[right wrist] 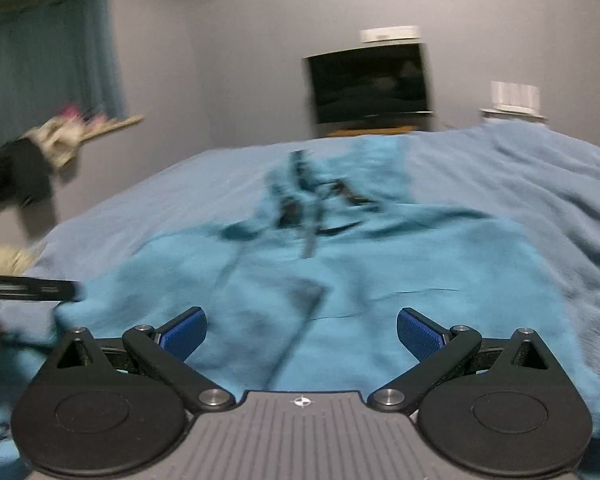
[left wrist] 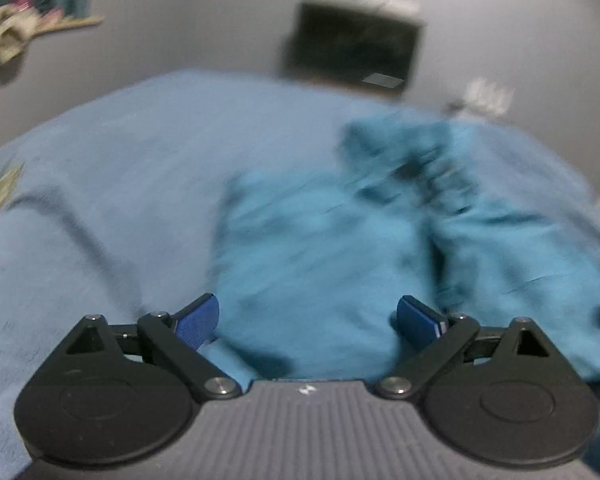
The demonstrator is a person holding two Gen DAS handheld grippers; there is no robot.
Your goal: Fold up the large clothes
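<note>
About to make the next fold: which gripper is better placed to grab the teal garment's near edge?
Probably left. The left gripper is open with the teal garment bunched between its fingers; the right gripper, also open, looks farther above the cloth.

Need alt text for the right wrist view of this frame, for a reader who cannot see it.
The right tool, open and holding nothing, points over a teal garment spread rumpled on a bed with a lighter blue cover. A dark screen stands against the grey wall beyond; the picture is motion-blurred.
</note>
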